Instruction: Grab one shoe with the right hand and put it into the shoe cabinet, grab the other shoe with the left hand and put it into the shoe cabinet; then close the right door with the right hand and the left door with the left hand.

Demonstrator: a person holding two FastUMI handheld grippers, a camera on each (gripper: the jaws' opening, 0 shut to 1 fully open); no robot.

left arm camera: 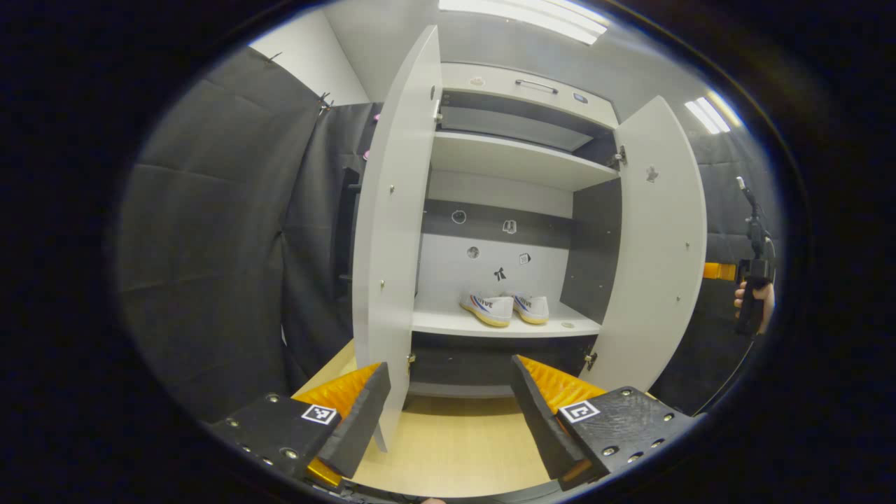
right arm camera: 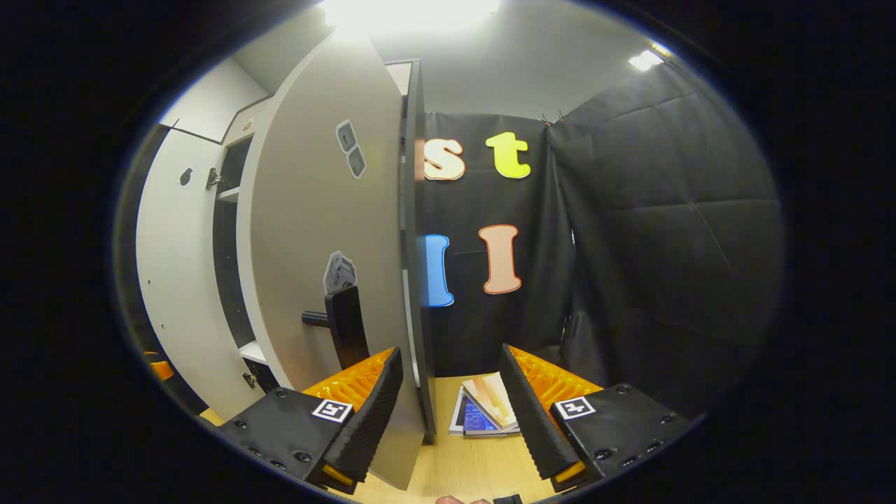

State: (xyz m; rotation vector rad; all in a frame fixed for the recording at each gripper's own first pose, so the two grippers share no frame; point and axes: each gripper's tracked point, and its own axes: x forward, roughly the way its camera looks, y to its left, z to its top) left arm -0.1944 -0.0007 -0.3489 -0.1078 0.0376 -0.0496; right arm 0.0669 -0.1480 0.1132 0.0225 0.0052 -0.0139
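Two white shoes [left arm camera: 488, 309] [left arm camera: 532, 307] stand side by side on the lower shelf [left arm camera: 567, 326] of the grey shoe cabinet. Both doors stand open: the left door [left arm camera: 392, 231] and the right door [left arm camera: 661, 238]. My left gripper [left arm camera: 448, 406] is open and holds nothing, with the left door's lower edge just beside its left finger. My right gripper [right arm camera: 448, 406] is open too, close to the right door's outer face [right arm camera: 315, 224], just below its black handle [right arm camera: 348, 325]. In the left gripper view the right gripper [left arm camera: 754, 273] shows beyond the right door, held by a hand [left arm camera: 766, 302].
The floor [left arm camera: 455, 448] in front of the cabinet is light wood. Some booklets [right arm camera: 486, 409] lie on it beside the cabinet. An upper shelf [left arm camera: 518, 157] and a drawer with a handle [left arm camera: 535, 85] sit above. Black cloth walls close in on both sides.
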